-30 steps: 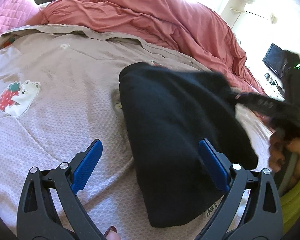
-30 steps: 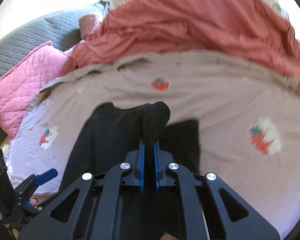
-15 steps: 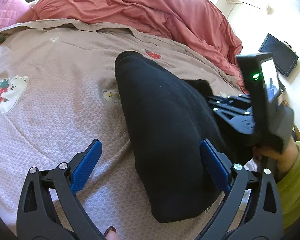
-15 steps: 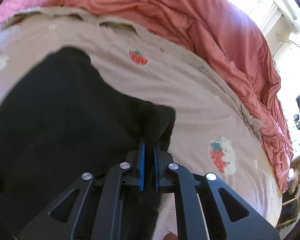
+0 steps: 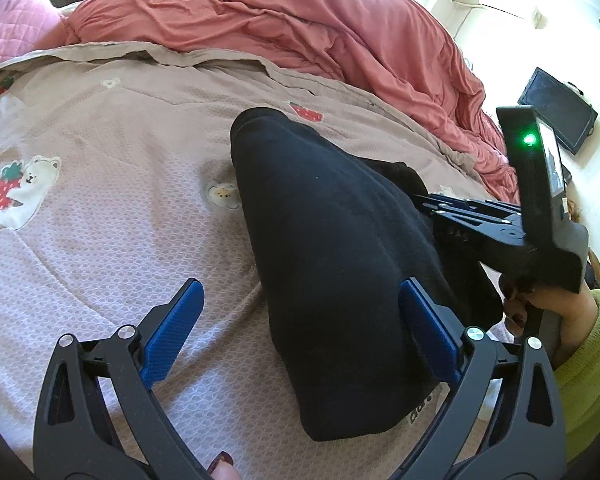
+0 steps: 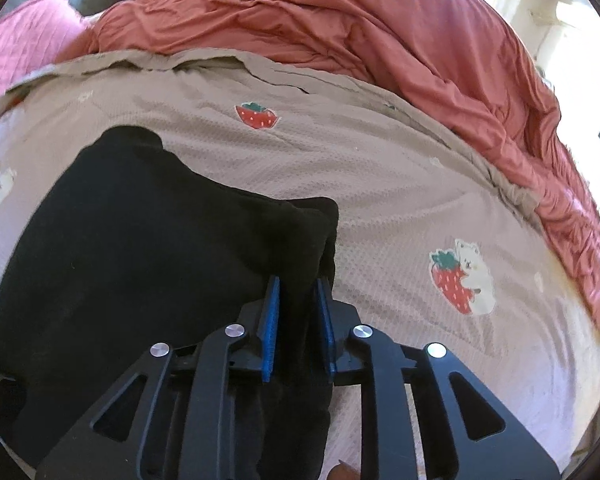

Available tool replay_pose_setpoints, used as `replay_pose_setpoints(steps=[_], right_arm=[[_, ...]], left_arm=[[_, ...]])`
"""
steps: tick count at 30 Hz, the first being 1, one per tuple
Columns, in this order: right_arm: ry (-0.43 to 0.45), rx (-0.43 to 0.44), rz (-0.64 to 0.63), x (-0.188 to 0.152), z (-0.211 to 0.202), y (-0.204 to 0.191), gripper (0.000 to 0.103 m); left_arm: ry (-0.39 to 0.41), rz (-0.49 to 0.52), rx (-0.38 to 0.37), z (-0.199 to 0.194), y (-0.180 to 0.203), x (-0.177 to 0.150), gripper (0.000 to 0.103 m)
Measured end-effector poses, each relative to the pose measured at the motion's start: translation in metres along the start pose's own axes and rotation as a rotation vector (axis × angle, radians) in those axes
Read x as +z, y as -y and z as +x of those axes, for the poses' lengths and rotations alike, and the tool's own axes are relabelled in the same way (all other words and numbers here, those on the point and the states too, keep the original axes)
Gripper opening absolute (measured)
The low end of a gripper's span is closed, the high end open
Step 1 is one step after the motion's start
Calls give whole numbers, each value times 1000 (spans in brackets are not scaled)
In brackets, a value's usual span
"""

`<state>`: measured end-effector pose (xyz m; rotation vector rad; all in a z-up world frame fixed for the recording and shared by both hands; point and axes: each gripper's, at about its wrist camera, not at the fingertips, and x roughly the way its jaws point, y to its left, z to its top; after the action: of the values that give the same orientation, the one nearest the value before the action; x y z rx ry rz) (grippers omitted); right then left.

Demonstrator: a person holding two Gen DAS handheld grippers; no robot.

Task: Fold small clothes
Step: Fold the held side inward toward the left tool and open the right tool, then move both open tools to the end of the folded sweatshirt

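A black garment (image 5: 332, 264) lies folded in a long thick strip on the beige strawberry-print bedspread (image 5: 100, 200). My left gripper (image 5: 300, 320) is open, its blue pads astride the near end of the strip without touching it. My right gripper (image 6: 298, 300) still has a fold of the black garment (image 6: 148, 248) between its blue pads, which stand slightly apart. The right gripper also shows in the left wrist view (image 5: 480, 220) at the garment's right side, held by a hand in a green sleeve.
A rumpled salmon duvet (image 5: 300, 28) is heaped along the far side of the bed. A pink quilted pillow (image 6: 24, 48) lies at the far left. A dark screen (image 5: 556, 108) stands by the white wall at the right.
My right gripper carried the garment's edge across and down onto the bed. Its pads have parted slightly around the fold. My left gripper stayed open in place.
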<state>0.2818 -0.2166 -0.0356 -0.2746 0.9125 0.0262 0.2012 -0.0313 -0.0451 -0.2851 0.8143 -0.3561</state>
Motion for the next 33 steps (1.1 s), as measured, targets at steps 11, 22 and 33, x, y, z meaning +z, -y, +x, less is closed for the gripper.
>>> replay_pose_setpoints(steps=[11, 22, 33], right_arm=[[59, 131, 118, -11, -41, 30, 56], [140, 185, 122, -35, -85, 40, 62], [188, 233, 154, -56, -119, 54, 62]], left_arm=[[29, 6, 7, -18, 0, 7, 93], [69, 6, 22, -37, -4, 10, 93], [99, -2, 28, -58, -10, 4, 93]])
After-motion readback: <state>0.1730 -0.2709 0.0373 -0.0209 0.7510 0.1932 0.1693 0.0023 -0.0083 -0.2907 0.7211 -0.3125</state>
